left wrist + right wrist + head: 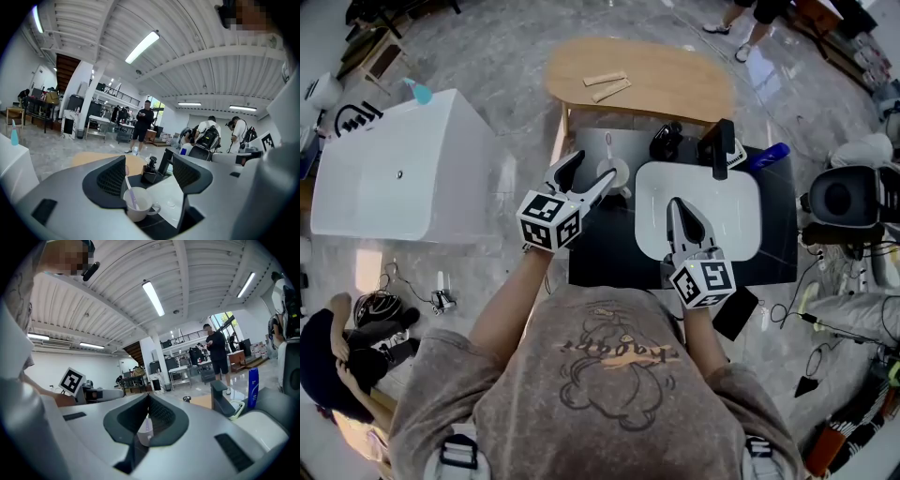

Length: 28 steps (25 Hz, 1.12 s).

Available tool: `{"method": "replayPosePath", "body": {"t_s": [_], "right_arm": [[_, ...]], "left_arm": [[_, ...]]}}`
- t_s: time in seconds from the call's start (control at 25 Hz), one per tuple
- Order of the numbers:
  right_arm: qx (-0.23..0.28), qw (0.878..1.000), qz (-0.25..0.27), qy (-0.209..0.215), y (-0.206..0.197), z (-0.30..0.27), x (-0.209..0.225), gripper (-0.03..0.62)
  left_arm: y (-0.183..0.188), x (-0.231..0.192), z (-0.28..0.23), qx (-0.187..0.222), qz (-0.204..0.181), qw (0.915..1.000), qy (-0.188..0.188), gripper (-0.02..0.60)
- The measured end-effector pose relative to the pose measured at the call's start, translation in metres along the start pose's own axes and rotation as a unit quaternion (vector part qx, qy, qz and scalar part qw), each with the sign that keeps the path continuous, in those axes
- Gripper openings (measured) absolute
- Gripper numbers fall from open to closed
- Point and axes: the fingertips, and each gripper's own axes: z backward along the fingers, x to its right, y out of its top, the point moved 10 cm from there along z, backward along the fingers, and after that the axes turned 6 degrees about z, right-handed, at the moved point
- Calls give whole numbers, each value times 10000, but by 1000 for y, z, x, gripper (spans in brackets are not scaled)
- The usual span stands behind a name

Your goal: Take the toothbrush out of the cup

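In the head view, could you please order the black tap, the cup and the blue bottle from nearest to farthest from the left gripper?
1. Cup, right at the tips of the open jaws.
2. Black tap, off to the right.
3. Blue bottle, farther right, past the tap.

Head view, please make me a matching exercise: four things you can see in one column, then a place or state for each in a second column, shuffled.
Column one:
1. toothbrush
2. left tongs
3. right tongs
4. blue bottle

Column two:
A. shut, above the white basin
B. beside the black tap, at the basin's far right
C. standing in the white cup
D. open, close to the cup

Pairs: 1-C, 2-D, 3-A, 4-B
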Motion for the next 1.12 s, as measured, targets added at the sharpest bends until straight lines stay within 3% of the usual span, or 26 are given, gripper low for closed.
{"method": "replayPosePath", "body": {"t_s": [0.24, 0.76, 1.12], "right_arm": [[-23, 9999, -5, -102, 0, -1, 2, 3], [-245, 9988, -117, -404, -13, 0, 16, 3], [-371, 9981, -163, -471, -19, -3, 20, 3]], "left_arm": [[-14, -21, -33, -383, 120, 9991, -111, 314], [-52, -67, -92, -1273, 440, 9908, 125, 312], [-62, -71, -115, -1713, 335, 9847, -2, 240]]}}
